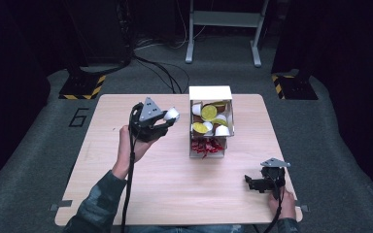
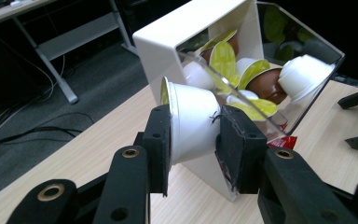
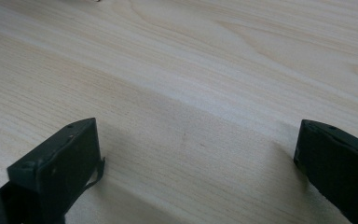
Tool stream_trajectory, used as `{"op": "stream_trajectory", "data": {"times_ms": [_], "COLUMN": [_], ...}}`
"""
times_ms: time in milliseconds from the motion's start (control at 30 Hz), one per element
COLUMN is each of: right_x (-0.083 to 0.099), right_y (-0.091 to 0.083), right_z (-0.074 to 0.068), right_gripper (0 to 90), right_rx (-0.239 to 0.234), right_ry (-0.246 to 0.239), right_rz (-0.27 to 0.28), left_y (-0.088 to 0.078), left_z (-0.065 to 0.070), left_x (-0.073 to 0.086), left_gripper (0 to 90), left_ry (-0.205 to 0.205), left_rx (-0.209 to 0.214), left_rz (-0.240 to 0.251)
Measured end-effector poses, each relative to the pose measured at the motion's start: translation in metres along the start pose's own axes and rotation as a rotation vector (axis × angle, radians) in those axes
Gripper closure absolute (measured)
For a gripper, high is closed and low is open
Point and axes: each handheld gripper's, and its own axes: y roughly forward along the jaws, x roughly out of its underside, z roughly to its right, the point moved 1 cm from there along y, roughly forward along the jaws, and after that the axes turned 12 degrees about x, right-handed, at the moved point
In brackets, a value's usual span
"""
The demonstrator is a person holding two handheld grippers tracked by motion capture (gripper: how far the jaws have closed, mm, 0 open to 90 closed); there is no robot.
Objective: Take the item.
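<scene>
My left gripper (image 1: 167,118) is shut on a white coffee capsule (image 1: 171,114) with a yellow-green lid, held above the table just left of the white box. In the left gripper view the capsule (image 2: 190,122) sits squeezed between both black pads, lid edge turned left. The white box (image 1: 211,93) has a clear tilted front and holds several capsules (image 1: 209,112), white, brown and yellow-lidded; red packets (image 1: 206,146) lie in its lower part. My right gripper (image 1: 250,183) rests open near the table's front right, its jaws wide apart over bare wood (image 3: 191,116).
The light wooden table (image 1: 175,194) stands on a grey floor. Cables (image 1: 160,68) and a grey metal stand (image 1: 223,22) lie beyond its far edge. Yellow-black striped bases (image 1: 82,87) sit at the far left and right.
</scene>
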Motion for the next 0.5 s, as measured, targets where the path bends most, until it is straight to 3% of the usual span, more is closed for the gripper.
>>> {"op": "stream_trajectory", "data": {"times_ms": [500], "right_x": [0.000], "right_y": [0.000], "right_z": [0.000], "right_gripper": [0.0], "right_rx": [0.000], "right_ry": [0.000], "right_rz": [0.000], "left_y": [-0.002], "left_z": [-0.021], "left_x": [0.035], "left_gripper": [64.5], "left_ry": [-0.068], "left_rx": [-0.018], "left_rz": [-0.007]}}
